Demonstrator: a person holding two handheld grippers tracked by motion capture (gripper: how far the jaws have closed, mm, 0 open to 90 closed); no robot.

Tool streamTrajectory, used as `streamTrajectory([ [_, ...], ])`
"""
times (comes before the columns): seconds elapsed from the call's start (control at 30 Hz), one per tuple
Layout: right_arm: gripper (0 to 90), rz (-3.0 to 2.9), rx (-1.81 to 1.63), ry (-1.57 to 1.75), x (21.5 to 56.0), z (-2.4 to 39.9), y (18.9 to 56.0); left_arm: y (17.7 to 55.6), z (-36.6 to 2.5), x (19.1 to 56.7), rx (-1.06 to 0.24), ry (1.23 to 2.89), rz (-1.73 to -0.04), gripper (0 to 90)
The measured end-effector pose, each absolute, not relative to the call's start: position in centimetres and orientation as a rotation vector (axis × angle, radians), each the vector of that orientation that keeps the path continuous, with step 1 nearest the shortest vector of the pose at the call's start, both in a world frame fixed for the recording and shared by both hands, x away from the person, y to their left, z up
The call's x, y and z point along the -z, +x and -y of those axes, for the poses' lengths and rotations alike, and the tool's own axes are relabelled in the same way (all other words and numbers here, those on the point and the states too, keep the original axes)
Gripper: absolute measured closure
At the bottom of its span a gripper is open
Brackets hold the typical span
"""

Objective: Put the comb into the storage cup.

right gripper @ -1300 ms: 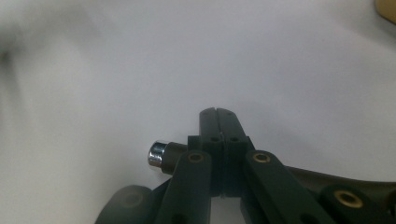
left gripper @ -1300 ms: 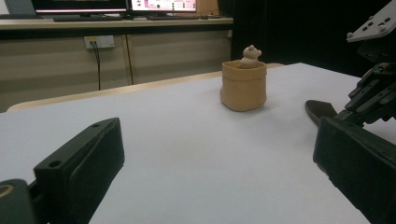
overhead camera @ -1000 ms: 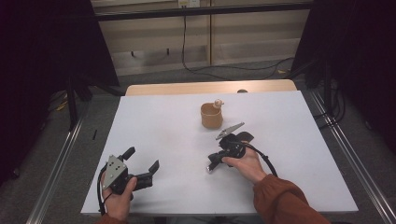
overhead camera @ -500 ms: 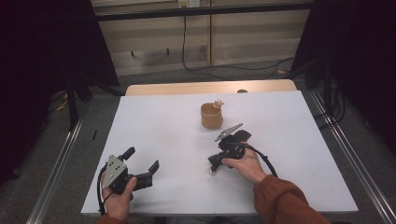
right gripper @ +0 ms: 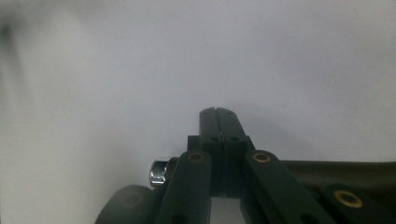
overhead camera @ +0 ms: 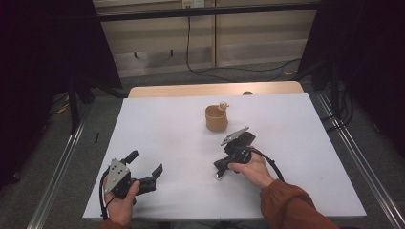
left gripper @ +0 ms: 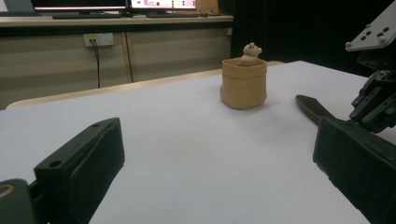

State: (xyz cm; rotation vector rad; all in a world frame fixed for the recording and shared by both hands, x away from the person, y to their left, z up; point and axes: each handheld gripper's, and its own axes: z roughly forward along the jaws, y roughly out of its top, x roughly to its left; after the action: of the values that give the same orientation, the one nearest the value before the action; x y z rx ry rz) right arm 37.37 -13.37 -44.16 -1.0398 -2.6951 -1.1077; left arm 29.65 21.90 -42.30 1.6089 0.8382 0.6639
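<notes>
A small tan pot (overhead camera: 216, 119) stands on the white table (overhead camera: 296, 143) right of centre, with a little bear figure (overhead camera: 222, 105) poking out of its top. My left gripper (overhead camera: 145, 162) rests near the front left edge, held by a hand, its jaws wide open with nothing between them. In the left gripper view the left gripper (left gripper: 210, 154) faces the pot (left gripper: 243, 83) and bear (left gripper: 251, 52) across bare table. My right gripper (overhead camera: 219, 169) sits just in front of the pot, tilted down at the table. In the right gripper view its jaws (right gripper: 217, 113) are pressed together, empty.
A wooden strip (overhead camera: 215, 89) borders the table's far edge. Metal rails (overhead camera: 356, 157) run along both sides on the floor. Cables (overhead camera: 229, 69) lie on the floor behind. The right gripper's body (left gripper: 376, 100) stands at the right of the left gripper view.
</notes>
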Motion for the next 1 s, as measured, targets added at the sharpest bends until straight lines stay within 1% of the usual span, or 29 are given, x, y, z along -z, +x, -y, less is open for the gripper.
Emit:
streamTrajectory([
  [0.53,90.0,2.698,1.094,-1.027,44.0,13.4,36.9,29.6,-21.9,42.3,-0.663,1.615,-0.836,2.1],
  [0.77,90.0,2.673,1.159,-1.029,43.1,14.2,36.7,29.6,-21.9,42.3,-0.662,1.613,-0.838,2.1],
  [1.0,90.0,2.654,1.144,-1.029,43.6,14.4,36.4,29.6,-21.9,42.3,-0.66,1.615,-0.838,2.2],
])
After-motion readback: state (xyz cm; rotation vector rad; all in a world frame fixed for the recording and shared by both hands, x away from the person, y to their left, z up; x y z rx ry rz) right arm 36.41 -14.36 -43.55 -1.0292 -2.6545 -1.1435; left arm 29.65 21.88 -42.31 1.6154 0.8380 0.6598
